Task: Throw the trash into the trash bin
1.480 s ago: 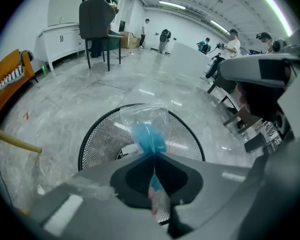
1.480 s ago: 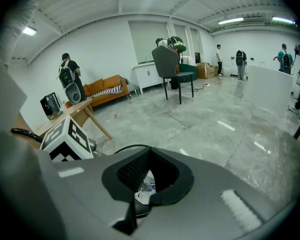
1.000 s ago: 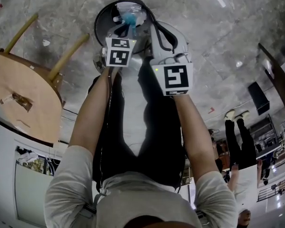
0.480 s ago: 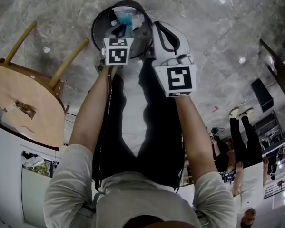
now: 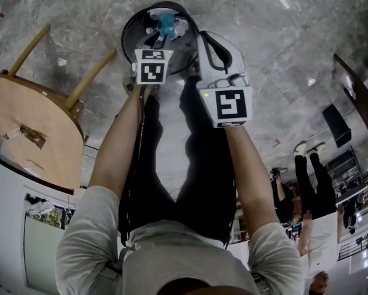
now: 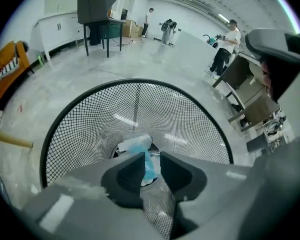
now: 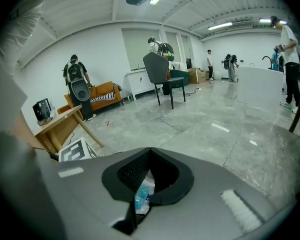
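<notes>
A black mesh trash bin (image 5: 134, 29) stands on the floor in front of the person's feet. Blue and white plastic trash (image 5: 165, 23) lies at its bottom, seen again as the trash (image 6: 139, 146) in the left gripper view. My left gripper (image 6: 151, 166) hangs over the bin's near rim (image 6: 134, 83), pointing steeply down. A narrow gap shows between its pads, and nothing is pinched there. My right gripper (image 7: 150, 153) is beside it at the bin's right edge, jaws shut and empty. The trash (image 7: 139, 200) shows through the opening below its tips.
A round wooden table (image 5: 30, 121) with splayed legs (image 5: 88, 72) stands close on the left. A small scrap (image 5: 61, 61) lies on the marble floor near it. People (image 5: 306, 171) stand off to the right. A dark chair (image 7: 162, 76) and an orange sofa (image 7: 102, 94) are farther away.
</notes>
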The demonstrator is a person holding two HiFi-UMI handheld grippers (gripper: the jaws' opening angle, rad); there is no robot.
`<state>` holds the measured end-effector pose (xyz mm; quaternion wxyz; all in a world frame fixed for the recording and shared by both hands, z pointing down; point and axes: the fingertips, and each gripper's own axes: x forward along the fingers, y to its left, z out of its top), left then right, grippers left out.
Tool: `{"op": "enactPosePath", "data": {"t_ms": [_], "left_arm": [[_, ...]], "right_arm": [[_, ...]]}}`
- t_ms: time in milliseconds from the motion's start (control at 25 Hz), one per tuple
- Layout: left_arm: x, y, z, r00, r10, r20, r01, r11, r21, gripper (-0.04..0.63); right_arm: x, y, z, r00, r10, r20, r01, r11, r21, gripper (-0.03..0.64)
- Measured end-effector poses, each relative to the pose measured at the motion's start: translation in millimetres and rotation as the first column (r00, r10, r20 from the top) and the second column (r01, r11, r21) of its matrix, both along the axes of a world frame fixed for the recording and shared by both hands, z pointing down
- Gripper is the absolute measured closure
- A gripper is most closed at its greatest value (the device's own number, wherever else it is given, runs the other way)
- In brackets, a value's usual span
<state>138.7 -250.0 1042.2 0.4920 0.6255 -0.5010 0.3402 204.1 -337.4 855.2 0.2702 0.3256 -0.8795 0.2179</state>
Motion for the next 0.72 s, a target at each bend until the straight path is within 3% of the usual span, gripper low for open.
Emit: {"op": "enactPosePath", "data": {"t_ms": [360, 400, 440, 720], "left_arm": [[-8, -11, -77, 0.999, -0.022, 0.046, 0.018, 0.997, 0.077, 0.500], [-9, -12, -89, 0.999, -0.025, 0.046, 0.021, 0.996, 0.085, 0.508], [-11, -12, -103, 0.999, -0.032, 0.043, 0.028, 0.995, 0.094, 0.573], [-16, -12, -214, 0.994, -0.109, -0.003, 0.108, 0.980, 0.170, 0.578]], "right_arm": [[-4, 4, -56, 1.000, -0.009, 0.018, 0.009, 1.000, -0.004, 0.609], [-6, 5, -65, 1.000, -0.014, 0.020, 0.014, 1.000, -0.004, 0.609], [-8, 6, -75, 1.000, -0.020, 0.023, 0.020, 1.000, -0.004, 0.609], [-19, 22, -159, 0.996, -0.091, 0.019, 0.090, 0.996, 0.010, 0.609]]}}
